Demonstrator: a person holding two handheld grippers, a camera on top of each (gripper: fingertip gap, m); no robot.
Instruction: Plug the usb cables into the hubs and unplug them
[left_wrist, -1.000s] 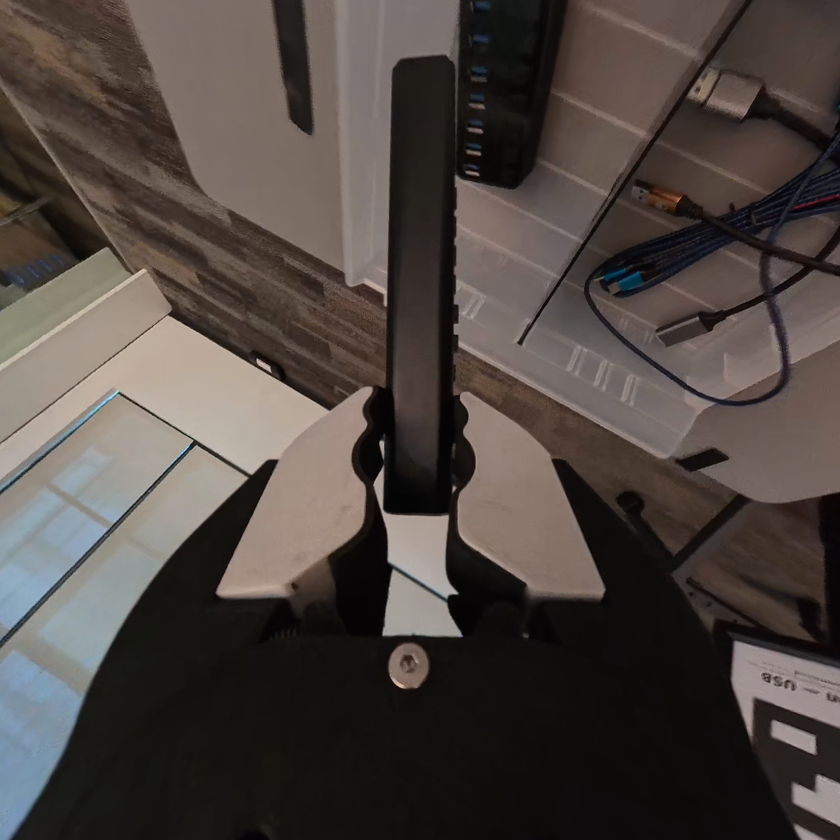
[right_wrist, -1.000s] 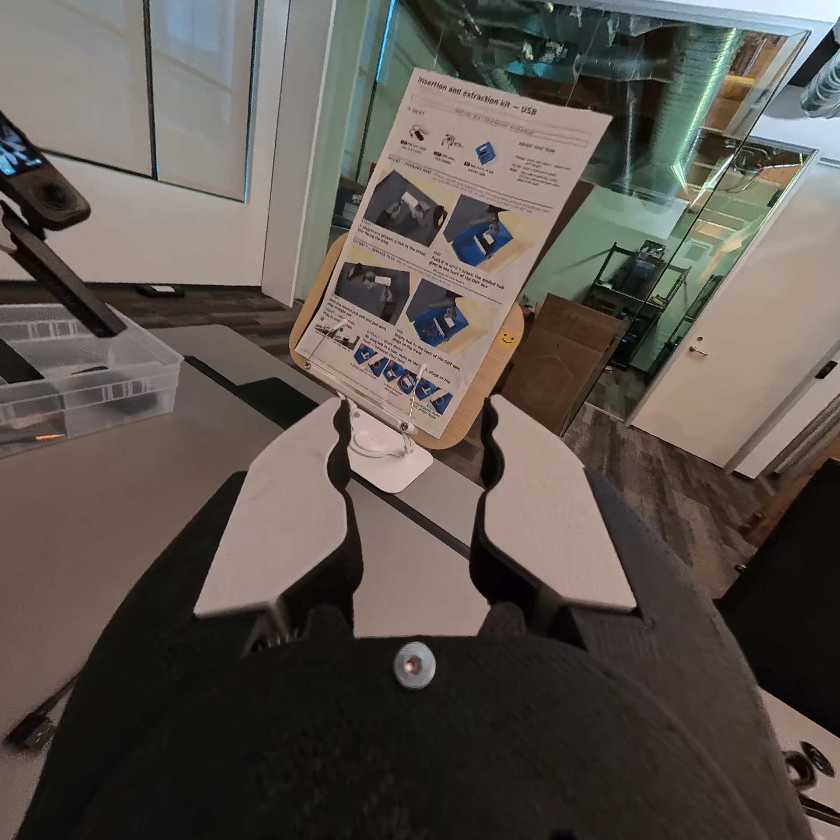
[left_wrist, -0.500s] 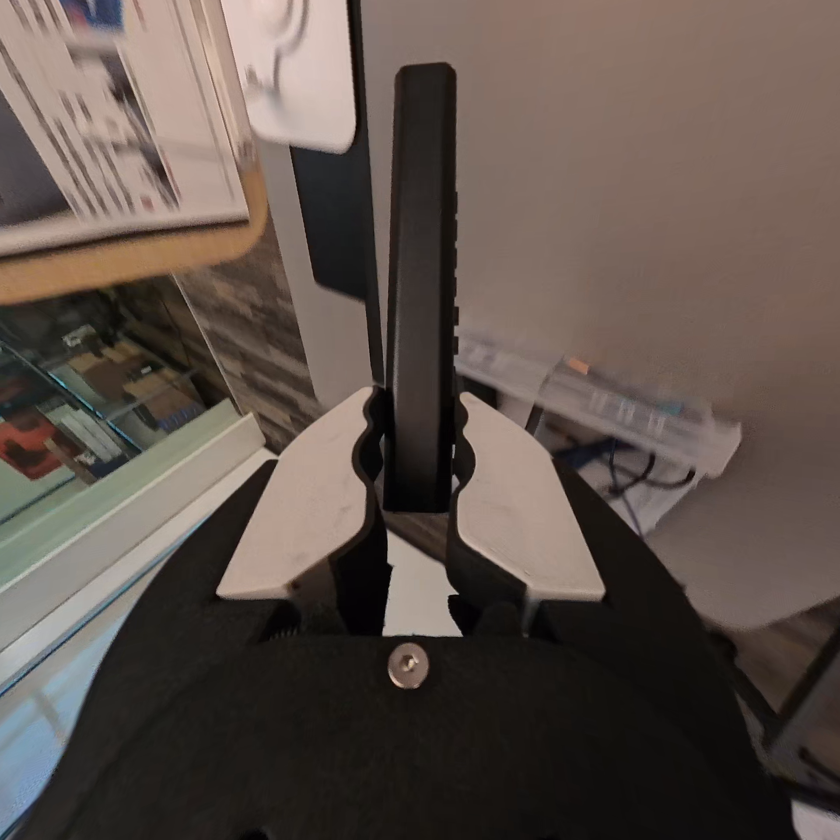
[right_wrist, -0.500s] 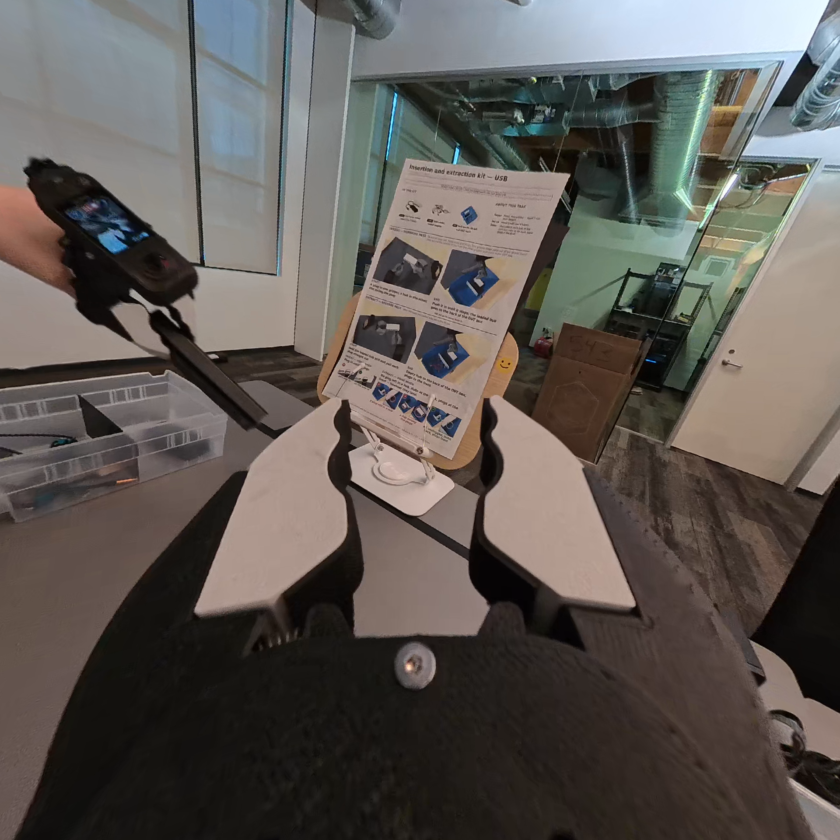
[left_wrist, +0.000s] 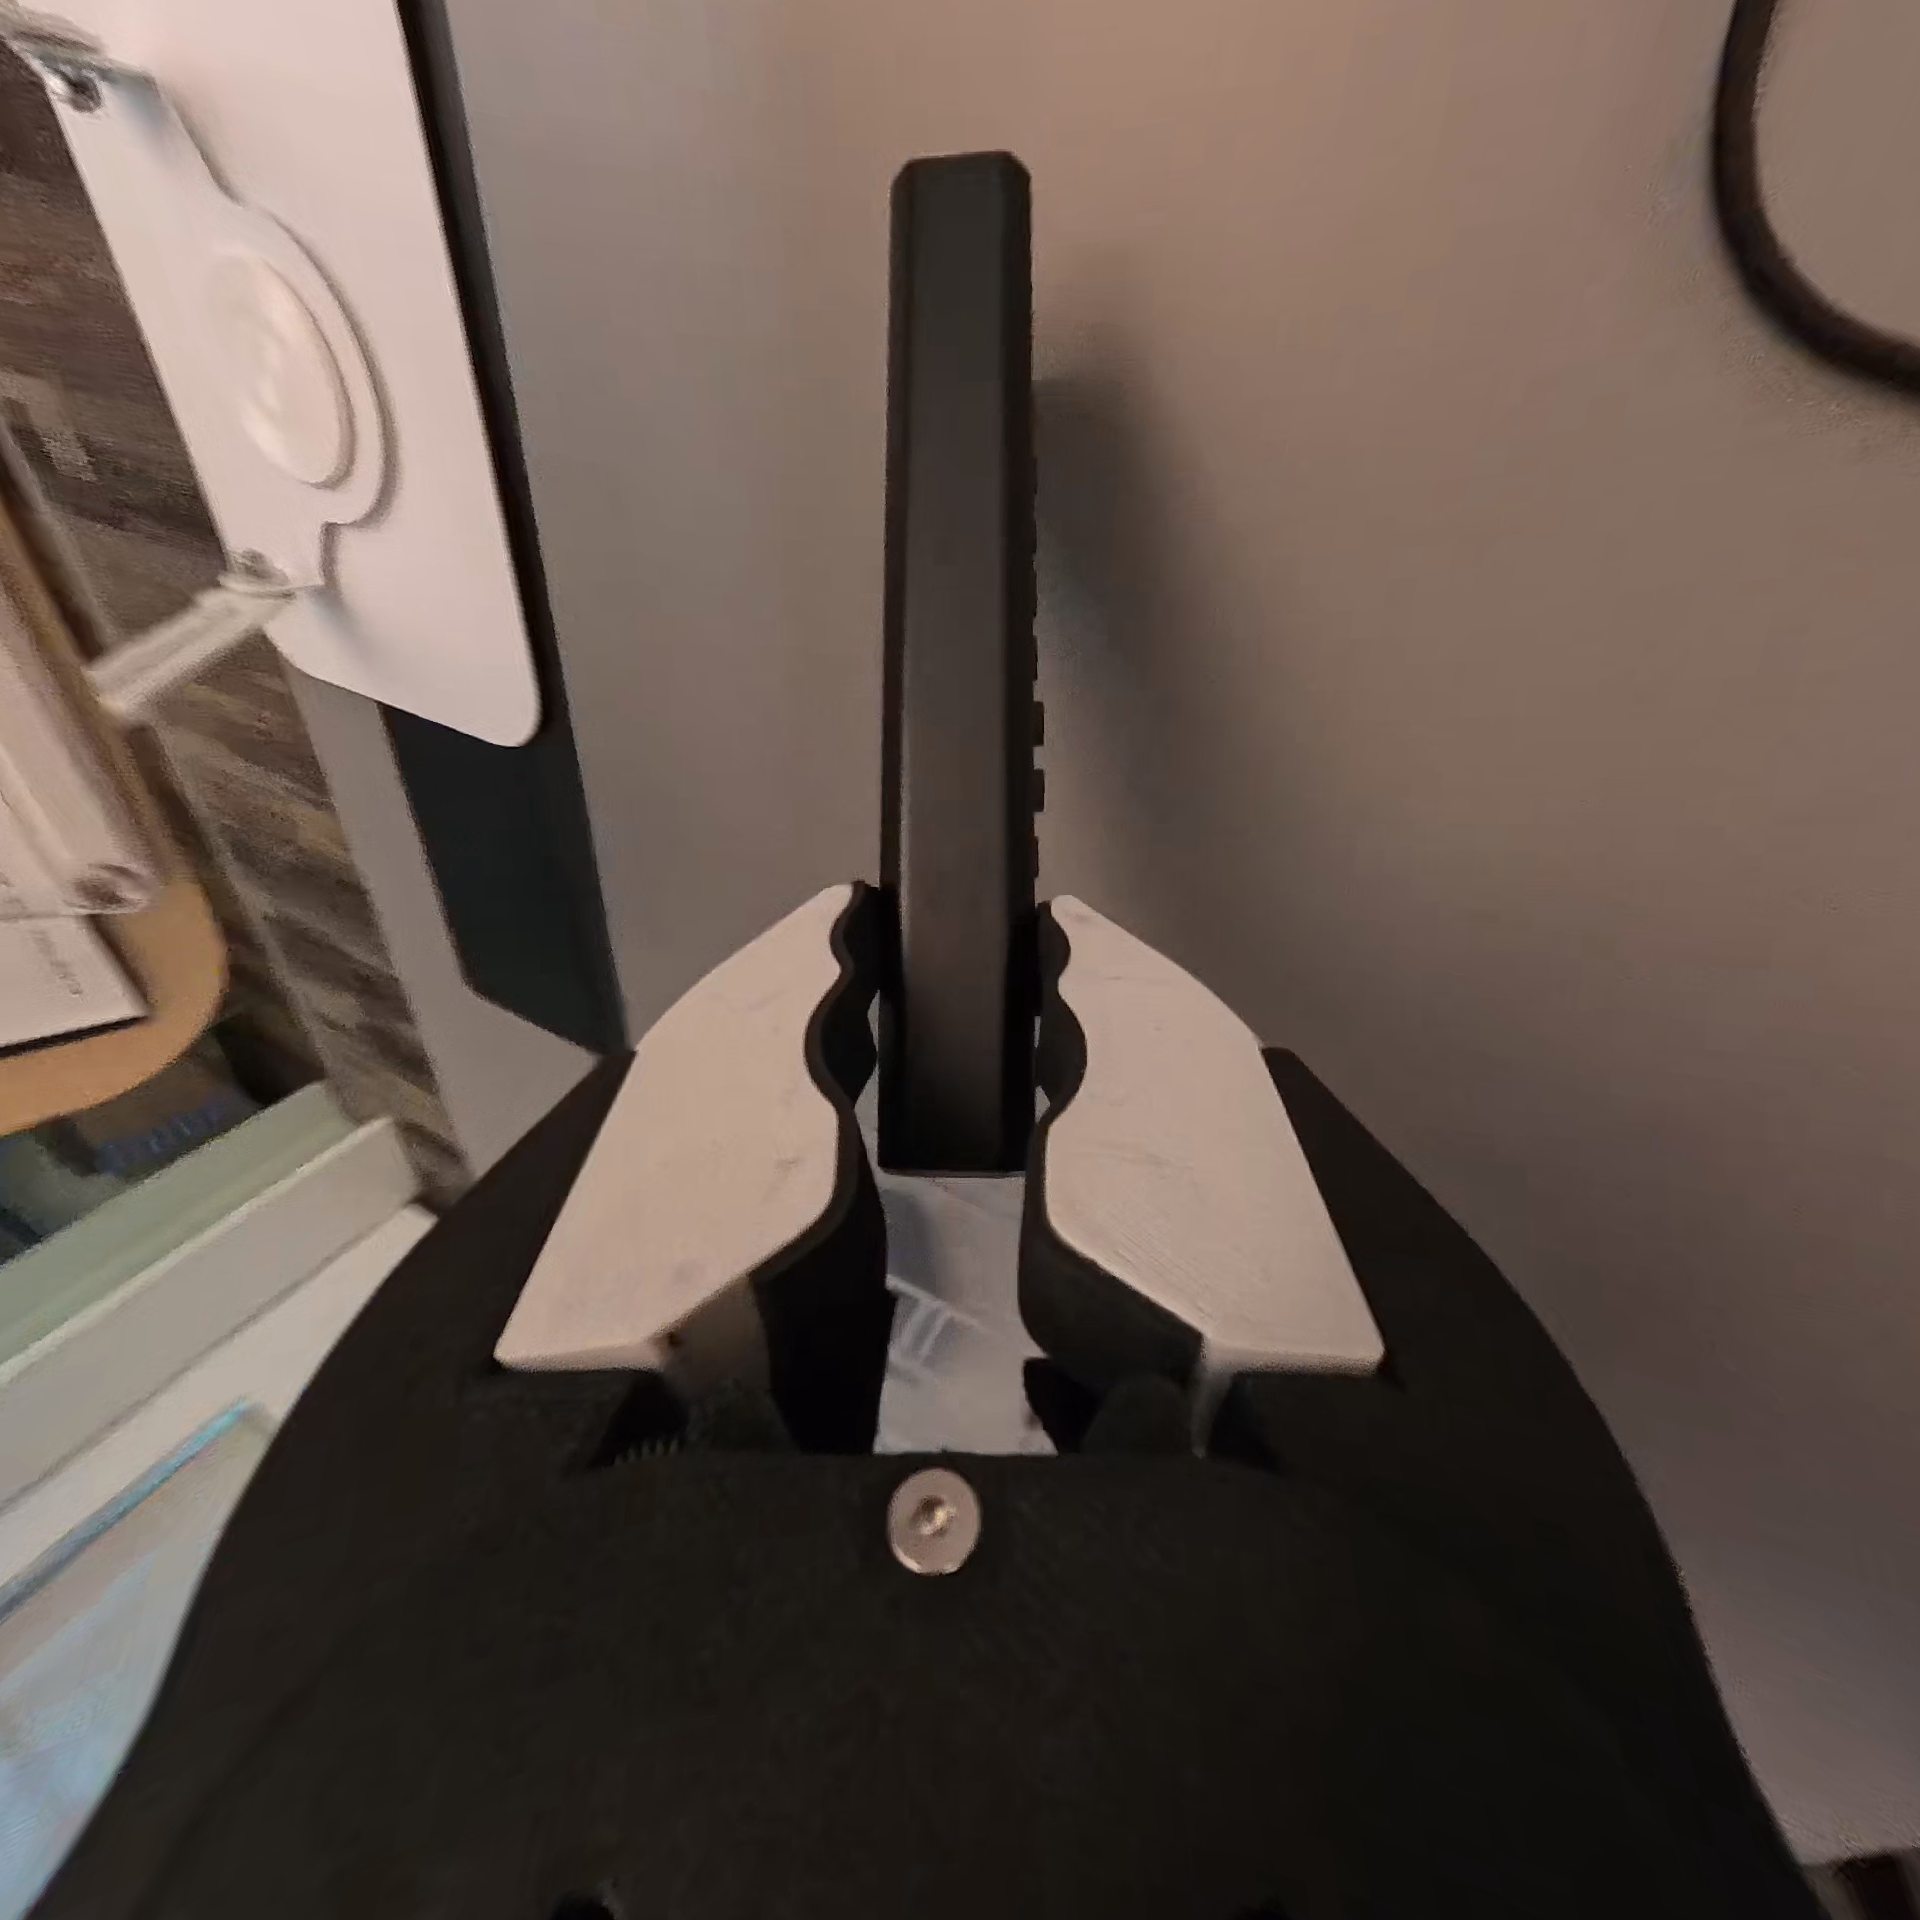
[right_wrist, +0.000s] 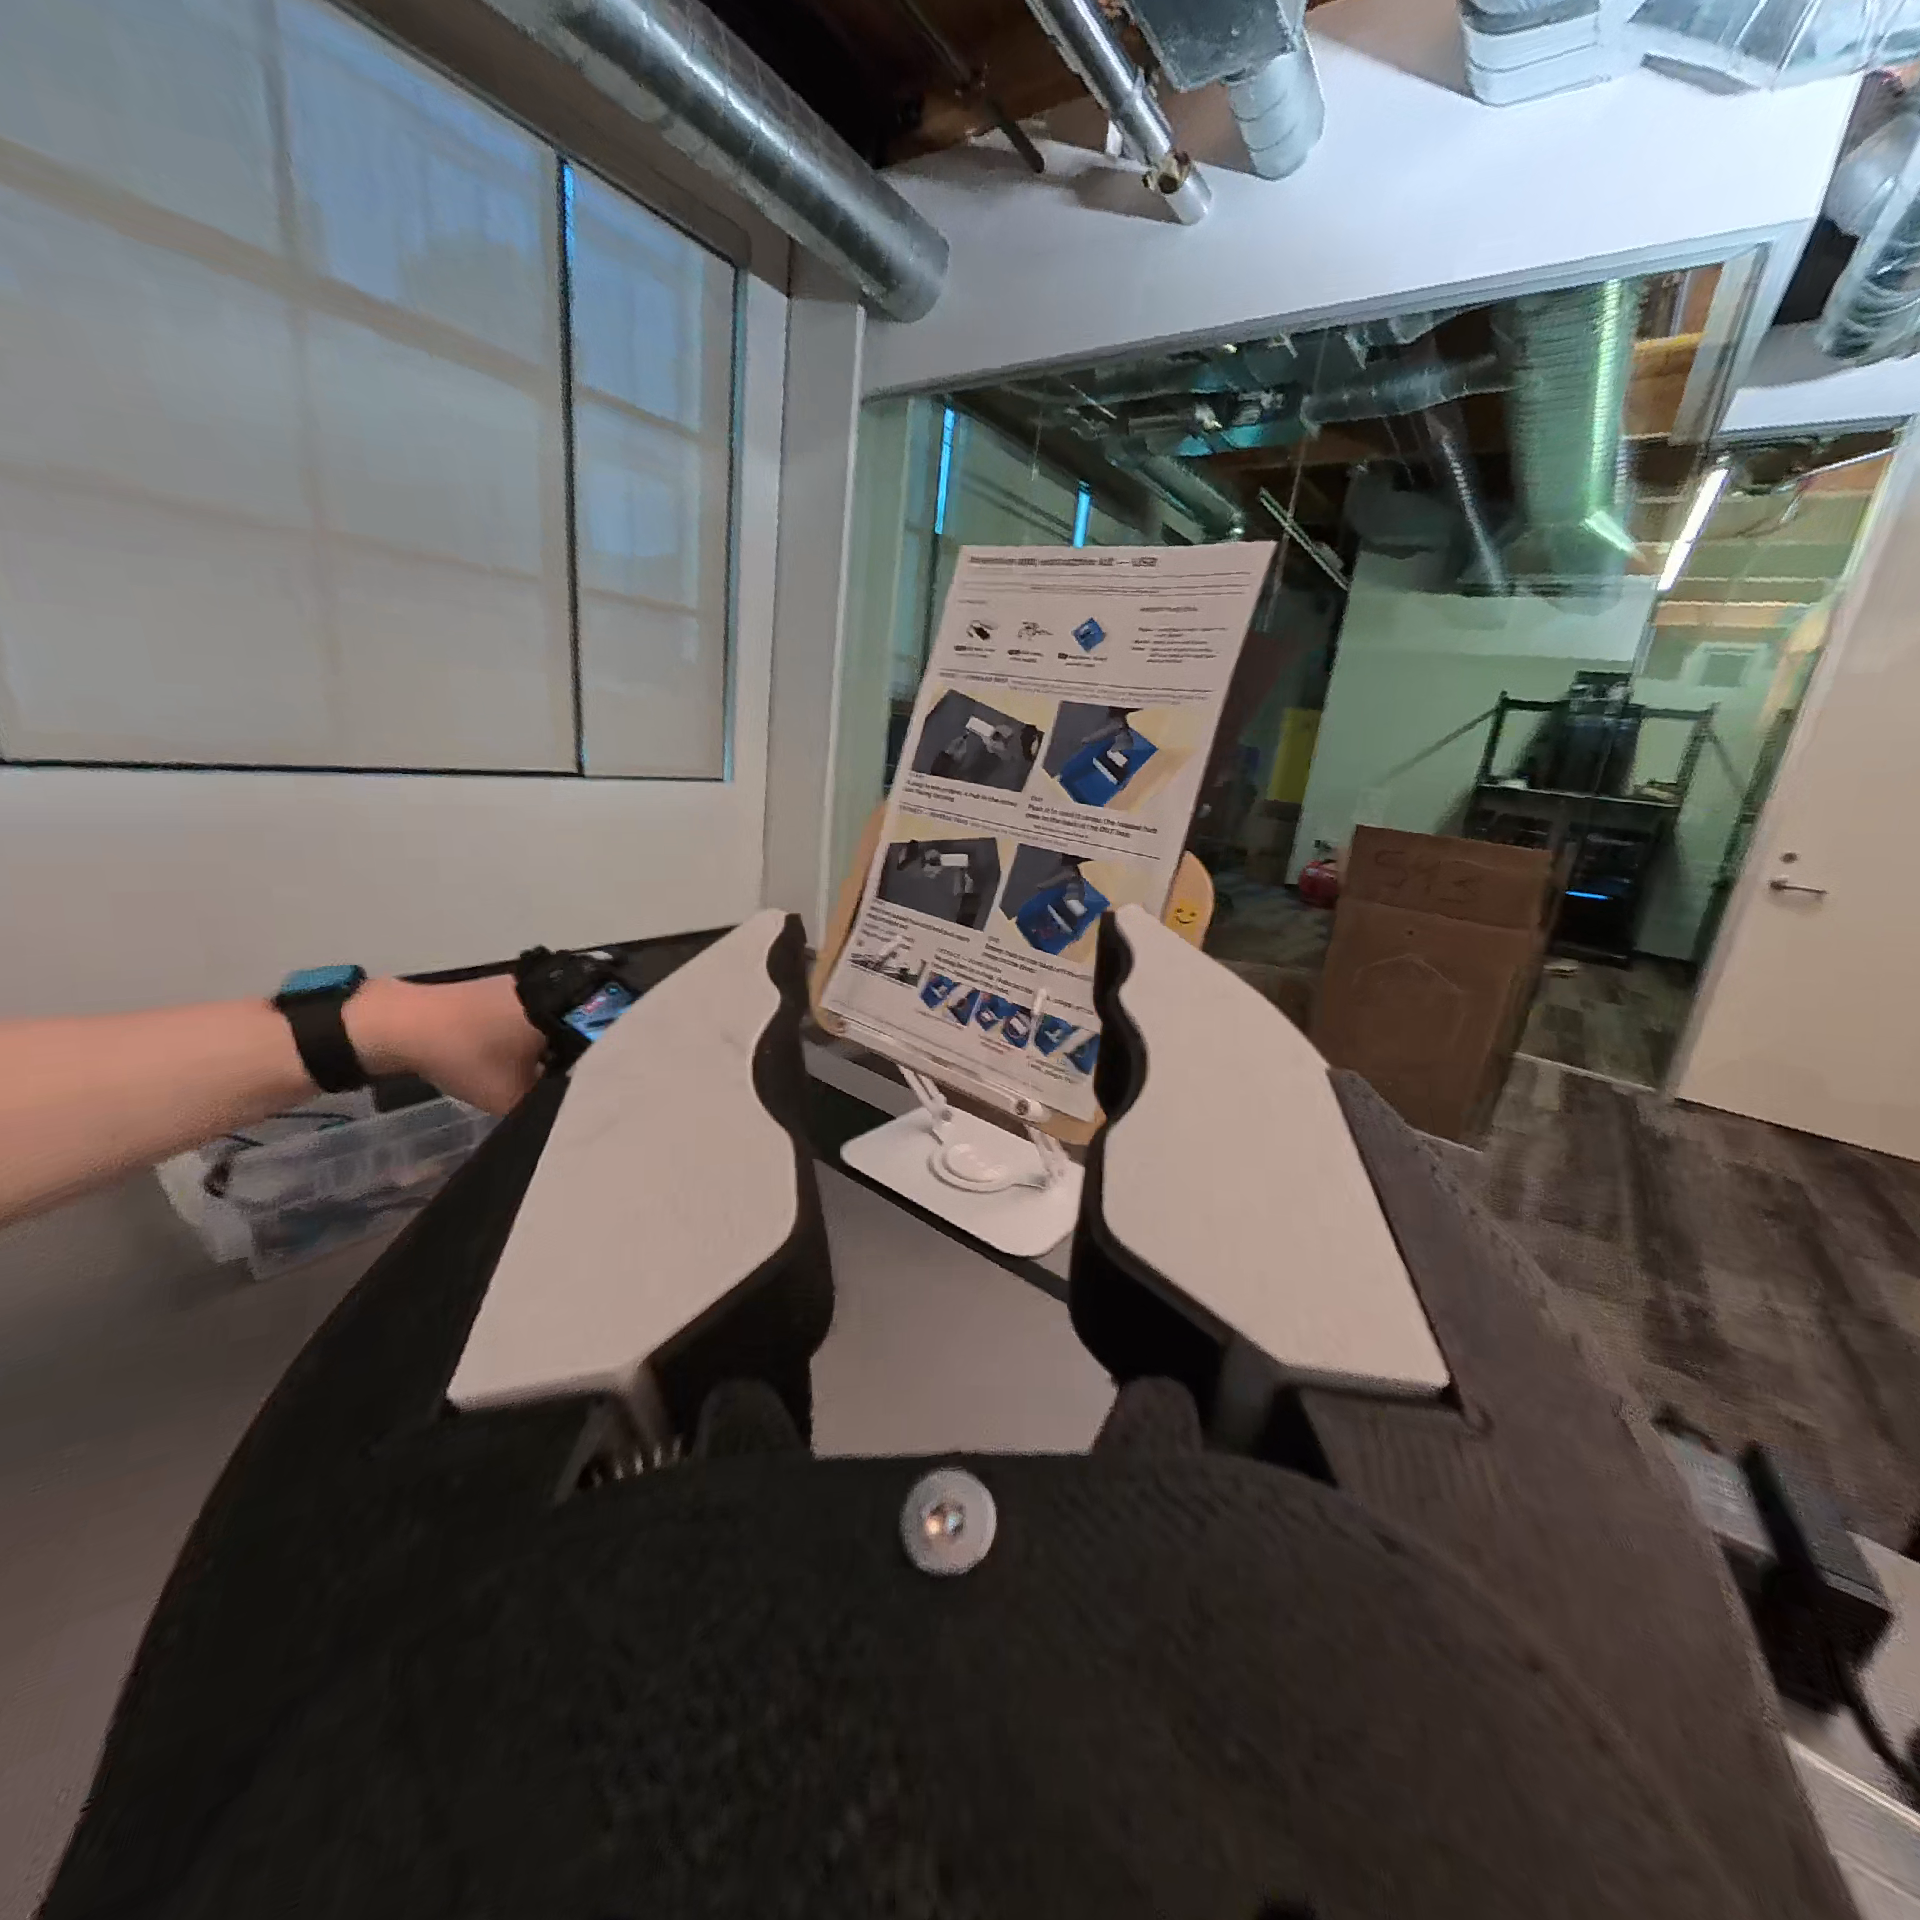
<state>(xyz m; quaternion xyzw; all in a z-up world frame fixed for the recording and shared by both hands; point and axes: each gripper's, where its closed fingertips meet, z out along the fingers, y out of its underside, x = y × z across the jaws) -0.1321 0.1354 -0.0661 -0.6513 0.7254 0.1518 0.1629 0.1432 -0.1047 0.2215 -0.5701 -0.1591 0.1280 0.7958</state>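
Note:
My left gripper (left_wrist: 958, 914) is shut on a long black USB hub (left_wrist: 961, 582), held edge-on and pointing out over the grey table (left_wrist: 1455, 727); its ports show as small notches on its right side. A black cable (left_wrist: 1787, 270) loops at the top right. My right gripper (right_wrist: 951, 971) is open and empty, raised above the table (right_wrist: 935, 1340). In the right wrist view a person's hand (right_wrist: 457, 1049) with the left gripper's camera (right_wrist: 582, 1003) shows at the left, above a clear bin (right_wrist: 312, 1174) with cables in it.
An instruction sheet on a wooden stand (right_wrist: 1049, 821) with a white base (right_wrist: 966, 1174) stands at the table's far edge; the base also shows in the left wrist view (left_wrist: 291, 416). A cardboard box (right_wrist: 1444, 977) and a door are beyond. A black object (right_wrist: 1808, 1600) lies at the right. The grippers' ends are close to 45 cm from one another.
The left gripper has carried the hub away from the clear bin and swung over the bare table near the stand. The right gripper has tilted upward and stayed open.

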